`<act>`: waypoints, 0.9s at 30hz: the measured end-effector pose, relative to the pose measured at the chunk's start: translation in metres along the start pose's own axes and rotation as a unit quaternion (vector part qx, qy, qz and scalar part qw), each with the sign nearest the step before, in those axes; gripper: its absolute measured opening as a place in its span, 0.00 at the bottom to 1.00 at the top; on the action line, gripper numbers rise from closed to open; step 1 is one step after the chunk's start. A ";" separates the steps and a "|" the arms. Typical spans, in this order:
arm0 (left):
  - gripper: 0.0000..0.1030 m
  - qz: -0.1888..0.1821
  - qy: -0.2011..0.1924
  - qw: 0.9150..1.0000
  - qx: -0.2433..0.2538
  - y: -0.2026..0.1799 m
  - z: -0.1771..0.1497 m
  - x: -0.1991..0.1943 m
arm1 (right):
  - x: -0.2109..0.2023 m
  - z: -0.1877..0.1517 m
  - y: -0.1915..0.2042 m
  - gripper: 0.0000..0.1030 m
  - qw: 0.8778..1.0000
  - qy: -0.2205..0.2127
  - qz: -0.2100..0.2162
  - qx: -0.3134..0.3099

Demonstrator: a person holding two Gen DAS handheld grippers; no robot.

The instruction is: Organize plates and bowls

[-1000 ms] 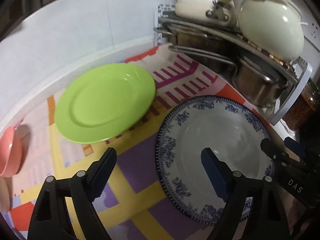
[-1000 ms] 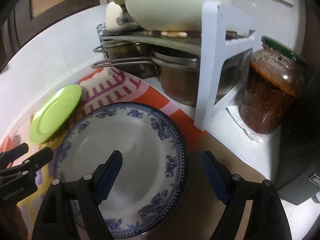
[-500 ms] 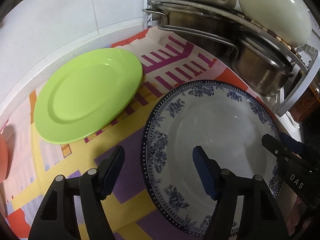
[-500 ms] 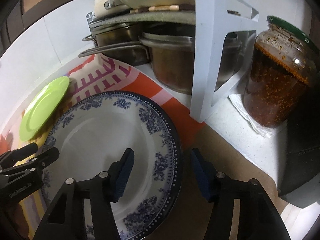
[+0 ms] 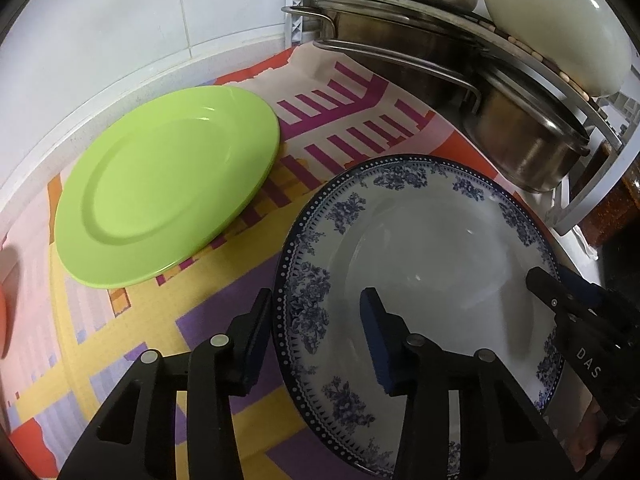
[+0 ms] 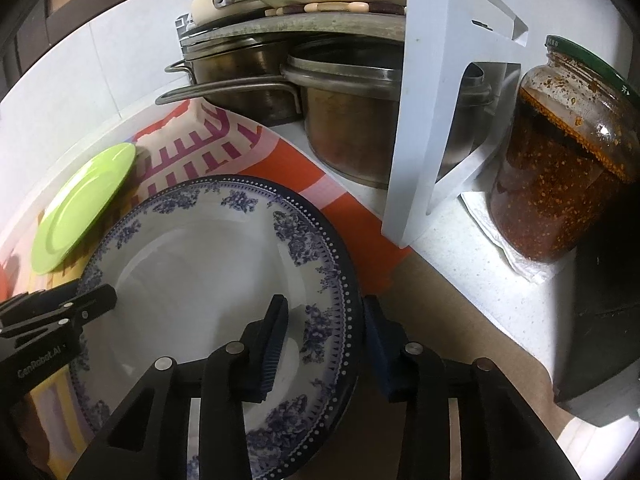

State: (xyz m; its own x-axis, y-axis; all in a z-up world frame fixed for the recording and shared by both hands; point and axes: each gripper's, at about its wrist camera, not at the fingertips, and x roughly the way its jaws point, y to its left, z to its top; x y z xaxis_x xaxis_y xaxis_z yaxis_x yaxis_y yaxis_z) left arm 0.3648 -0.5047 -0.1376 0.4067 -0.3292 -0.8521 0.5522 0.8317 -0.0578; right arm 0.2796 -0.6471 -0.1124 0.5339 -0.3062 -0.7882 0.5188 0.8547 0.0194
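Note:
A large white plate with a blue flower rim (image 5: 420,248) (image 6: 192,264) lies on a colourful patterned cloth (image 5: 340,128). My left gripper (image 5: 314,320) straddles its left rim, one finger outside on the cloth and one over the plate. My right gripper (image 6: 324,328) straddles the right rim the same way. Both sets of jaws are closing with the rim between them, and a gap still shows at the pads. Each gripper shows in the other's view, the right gripper (image 5: 560,292) and the left gripper (image 6: 92,300). A green plate (image 5: 168,184) (image 6: 84,208) lies to the left, apart.
Steel pots (image 5: 520,140) (image 6: 348,128) sit under a white rack (image 6: 428,120) close behind the plate, with cream cookware on top. A glass jar of red paste (image 6: 560,168) stands to the right, a dark box (image 6: 600,340) nearer. A pink dish (image 5: 4,312) peeks in at the left.
Both grippers have come down and forward onto the blue-rimmed plate's opposite edges. Their jaws have narrowed markedly around the rim. The plates have not moved.

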 end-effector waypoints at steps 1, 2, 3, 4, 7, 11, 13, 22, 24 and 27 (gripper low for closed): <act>0.38 0.003 -0.001 1.000 -0.001 0.001 0.000 0.000 | 0.000 0.000 0.000 0.37 1.000 0.000 0.000 0.000; 0.36 0.004 -0.001 1.000 -0.001 0.001 0.000 -0.001 | 0.000 0.001 0.000 0.37 1.000 0.001 -0.001 -0.002; 0.35 0.003 -0.001 1.000 -0.002 0.002 0.000 -0.001 | 0.000 0.001 0.000 0.37 1.000 0.001 -0.002 -0.002; 0.35 0.003 0.000 1.000 -0.002 0.003 0.001 -0.001 | 0.000 0.001 0.001 0.37 1.000 0.001 -0.003 -0.004; 0.34 0.005 -0.001 1.000 0.000 0.003 0.000 -0.003 | 0.000 0.000 0.002 0.36 1.000 0.002 -0.004 -0.004; 0.34 0.006 -0.007 1.000 0.004 0.002 -0.002 -0.010 | -0.003 -0.004 0.001 0.36 1.000 0.002 -0.001 0.003; 0.34 0.006 -0.010 1.000 0.004 0.001 -0.005 -0.015 | -0.006 -0.007 0.001 0.36 1.000 0.002 -0.002 0.005; 0.34 0.003 -0.017 1.000 -0.014 0.014 -0.016 -0.043 | -0.034 -0.014 0.010 0.36 1.000 -0.007 -0.009 -0.006; 0.34 0.006 -0.023 1.000 -0.018 0.020 -0.019 -0.052 | -0.043 -0.015 0.015 0.36 1.000 -0.010 -0.008 -0.011; 0.34 0.010 -0.030 0.999 -0.027 0.030 -0.023 -0.066 | -0.054 -0.016 0.024 0.36 1.000 -0.014 -0.003 -0.014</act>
State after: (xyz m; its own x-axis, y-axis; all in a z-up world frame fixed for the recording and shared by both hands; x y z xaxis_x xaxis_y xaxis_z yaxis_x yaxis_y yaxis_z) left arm 0.3376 -0.4479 -0.0952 0.4609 -0.3368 -0.8210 0.5042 0.8608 -0.0701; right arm 0.2525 -0.6035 -0.0791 0.5501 -0.3225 -0.7703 0.5029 0.8644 -0.0028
